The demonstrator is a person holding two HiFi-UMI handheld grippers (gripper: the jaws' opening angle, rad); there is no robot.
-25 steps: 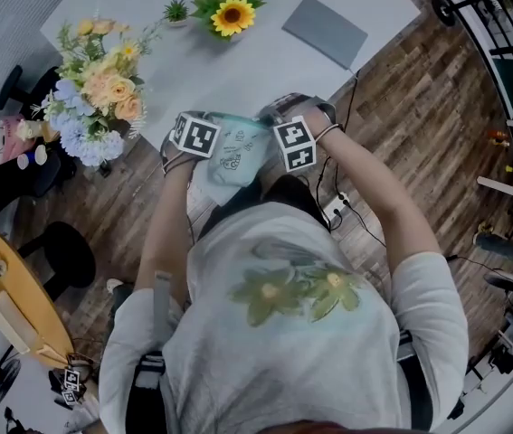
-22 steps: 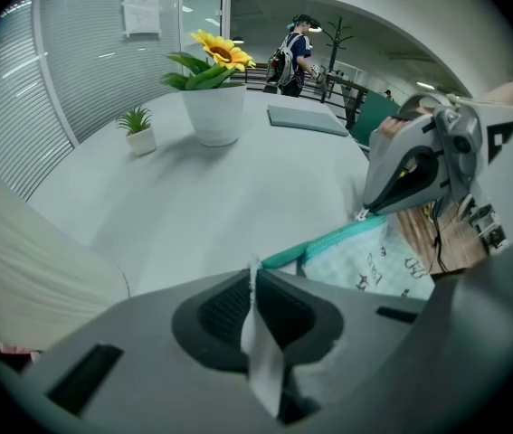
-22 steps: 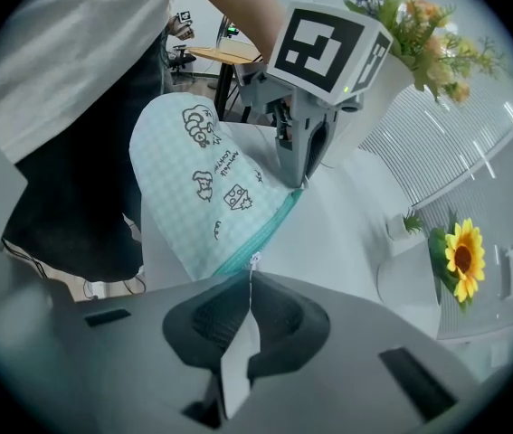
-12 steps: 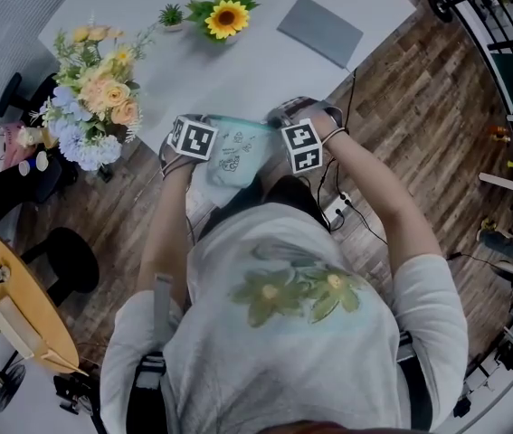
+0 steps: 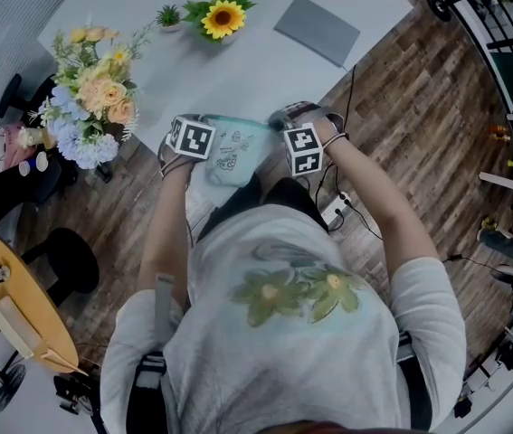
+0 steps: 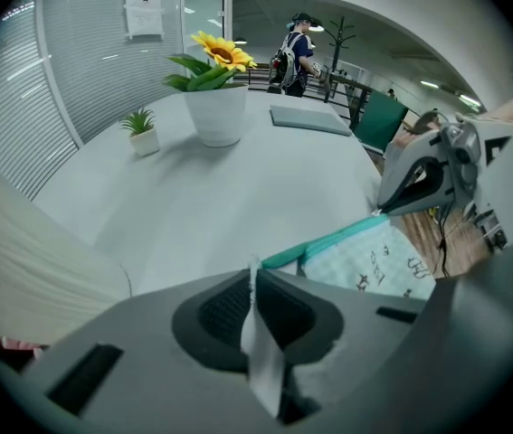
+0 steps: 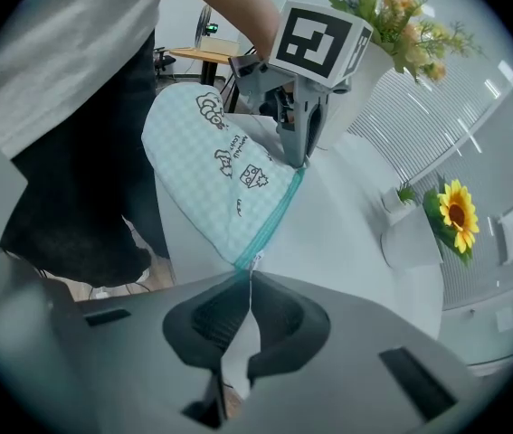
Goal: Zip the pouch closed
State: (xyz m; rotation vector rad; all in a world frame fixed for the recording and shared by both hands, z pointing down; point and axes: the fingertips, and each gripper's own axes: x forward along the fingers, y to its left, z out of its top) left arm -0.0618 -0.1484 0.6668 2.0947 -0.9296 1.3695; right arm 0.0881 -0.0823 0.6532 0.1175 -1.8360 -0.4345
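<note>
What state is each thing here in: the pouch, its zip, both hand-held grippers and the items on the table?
Pouch: stretched between both grippers at the table edge.
Zip: looks closed along the stretch that shows.
Left hand-held gripper: shut on the pouch's end.
Right hand-held gripper: shut on the zip's end.
Sunflower pot: upright.
Bouquet: upright.
Laptop: closed, lying flat.

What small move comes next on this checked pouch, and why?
Probably a short pull of the right gripper away from the left gripper: its jaws grip the small zip pull at the corner of the light-blue checked fabric pouch, and the teal zip looks nearly closed.
</note>
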